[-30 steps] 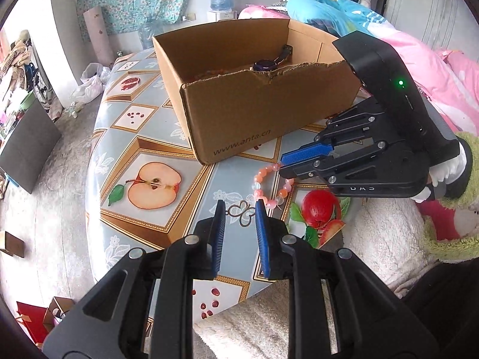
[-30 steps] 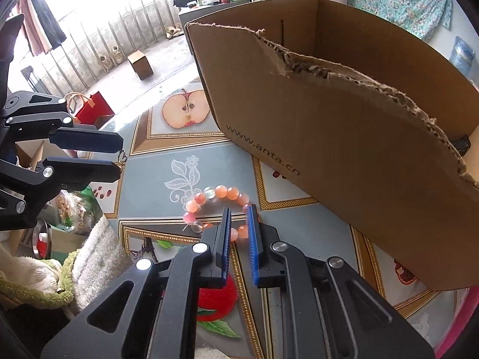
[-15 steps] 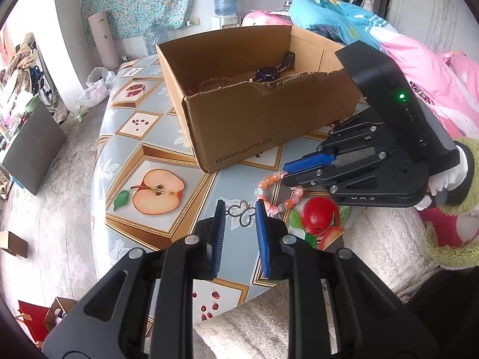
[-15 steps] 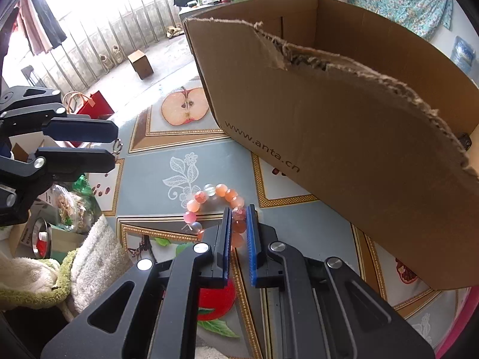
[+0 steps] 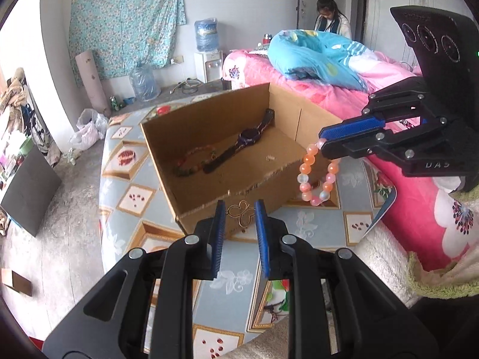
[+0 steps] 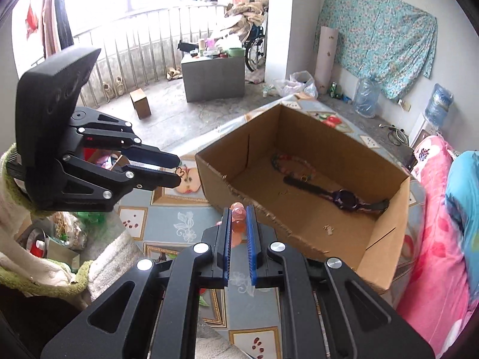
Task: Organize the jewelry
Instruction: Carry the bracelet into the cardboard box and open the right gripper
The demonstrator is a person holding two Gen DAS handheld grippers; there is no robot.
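Observation:
My right gripper is shut on an orange and pink bead bracelet, which hangs from its tips in the air beside the near right corner of an open cardboard box. My left gripper is shut on a small gold clover-shaped charm, held in front of the box's near wall; it also shows in the right wrist view. Inside the box lie a dark wristwatch, a multicoloured bead strand and a tiny metal piece.
The box stands on a table with a fruit-patterned cloth. A pink bed with a blue quilt is to the right, where a person sits. White fluffy fabric lies at the table's near edge.
My right gripper has lifted the bead bracelet off the table, up level with the box rim. Both grippers have risen, so the box interior now shows.

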